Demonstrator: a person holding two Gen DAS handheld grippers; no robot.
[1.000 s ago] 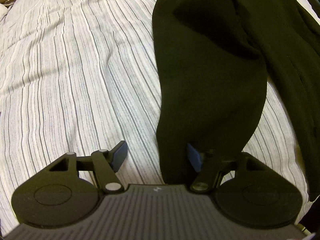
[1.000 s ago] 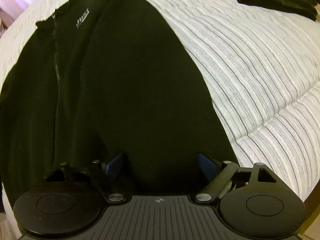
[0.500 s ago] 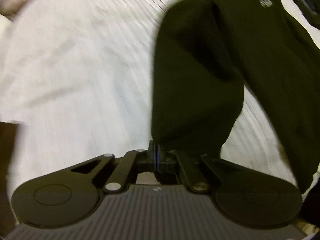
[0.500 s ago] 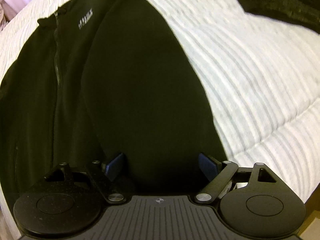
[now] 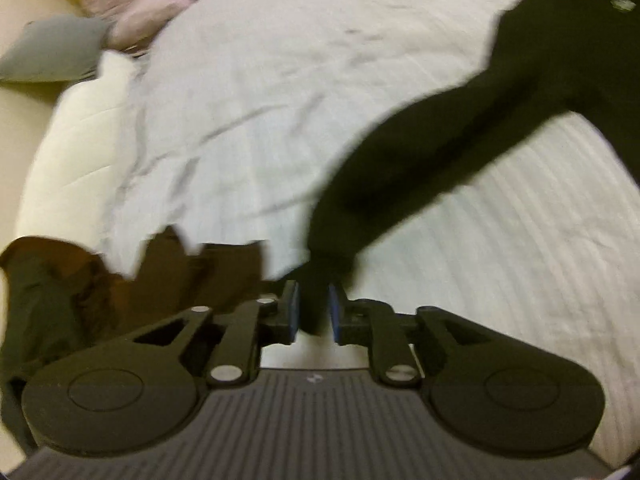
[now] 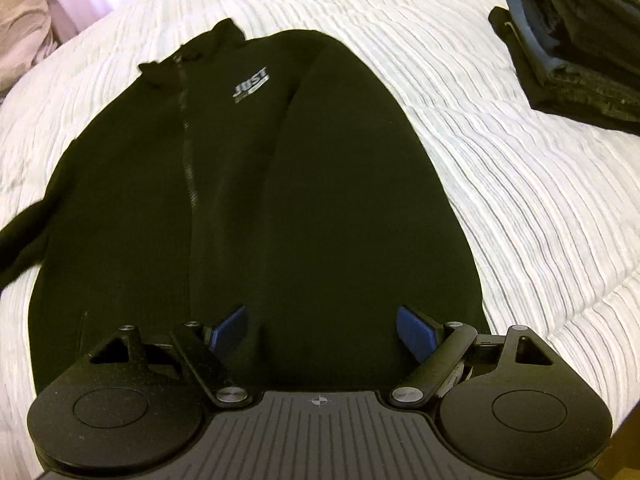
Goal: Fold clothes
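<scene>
A black zip jacket (image 6: pixel 320 200) with a white chest logo lies flat on the striped white bedspread (image 6: pixel 520 200). My left gripper (image 5: pixel 313 312) is shut on the cuff of the jacket's sleeve (image 5: pixel 420 160), with the dark fabric filling the narrow gap between the blue pads. Its jaws are opening slightly. The sleeve stretches, lifted, from the jacket body (image 5: pixel 600 40) at the upper right down to the gripper. My right gripper (image 6: pixel 322 330) hovers wide open over the jacket's lower half with nothing between its fingers. The other sleeve lies folded along the jacket's right side.
A stack of folded dark clothes (image 6: pixel 580 48) sits on the bed at the far right. Pink and grey pillows (image 5: pixel 132 12) lie at the head of the bed. Brown and dark clothing (image 5: pixel 120 272) is bunched beyond the bed's edge, left of my left gripper.
My left gripper closed on the sleeve cuff, rose and swung left, pulling the sleeve out from the jacket. My right gripper drew back a little and stayed open.
</scene>
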